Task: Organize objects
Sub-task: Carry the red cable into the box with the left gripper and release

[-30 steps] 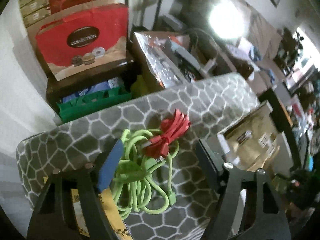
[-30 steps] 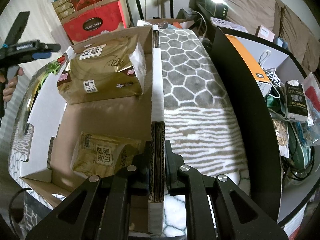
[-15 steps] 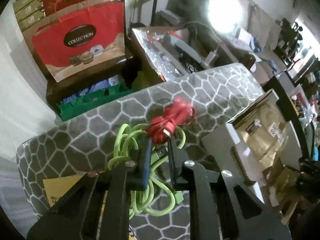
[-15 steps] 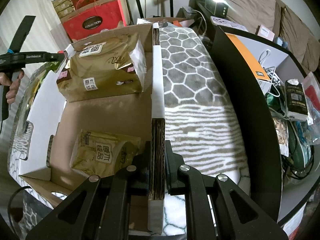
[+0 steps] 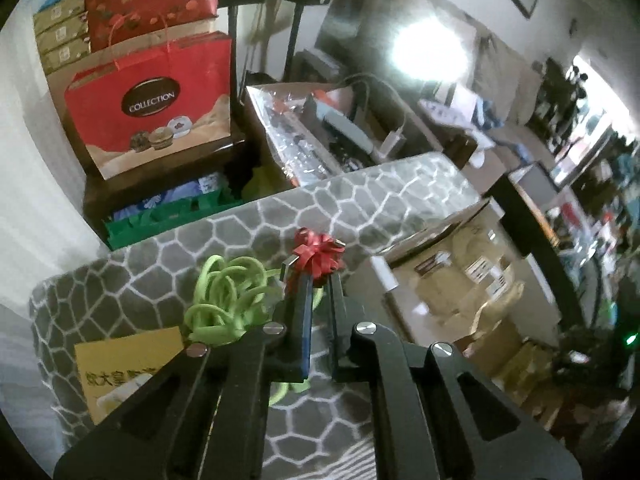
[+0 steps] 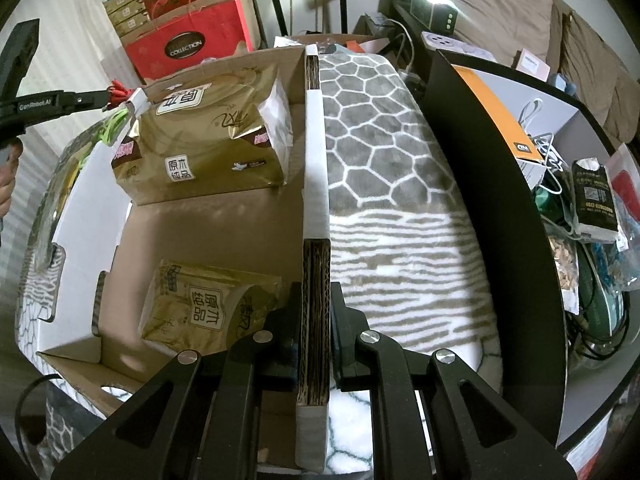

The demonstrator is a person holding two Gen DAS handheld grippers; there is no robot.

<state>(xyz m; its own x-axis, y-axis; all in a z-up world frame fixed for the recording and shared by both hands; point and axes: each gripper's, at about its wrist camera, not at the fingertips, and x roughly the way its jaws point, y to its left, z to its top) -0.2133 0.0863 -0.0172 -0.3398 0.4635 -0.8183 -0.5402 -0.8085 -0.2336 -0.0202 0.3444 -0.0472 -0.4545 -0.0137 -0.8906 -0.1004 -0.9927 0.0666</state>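
Grey honeycomb blanket (image 5: pixel 360 200), left tongs (image 5: pixel 318 280) clamped on red cable (image 5: pixel 318 258) — green cable (image 5: pixel 224 300) just beside, right tongs (image 6: pixel 314 296) clamped on cardboard box (image 6: pixel 314 160) wall.

Two fisheye cameras, one on each handheld gripper, look steeply down along black fingers that fill the lower frame. The left wrist view sits close above the honeycomb-patterned blanket (image 5: pixel 240 240), facing a red COLLECTION gift bag (image 5: pixel 156 108) against the far wall, with the cardboard box (image 5: pixel 448 280) at its right edge. The right wrist view hovers close over that box (image 6: pixel 224 220), looking lengthwise along its side wall toward the same bag (image 6: pixel 188 46). Both views share the blanket, the box and the bag; the right view also catches the left gripper (image 6: pixel 106 98) at its left edge.
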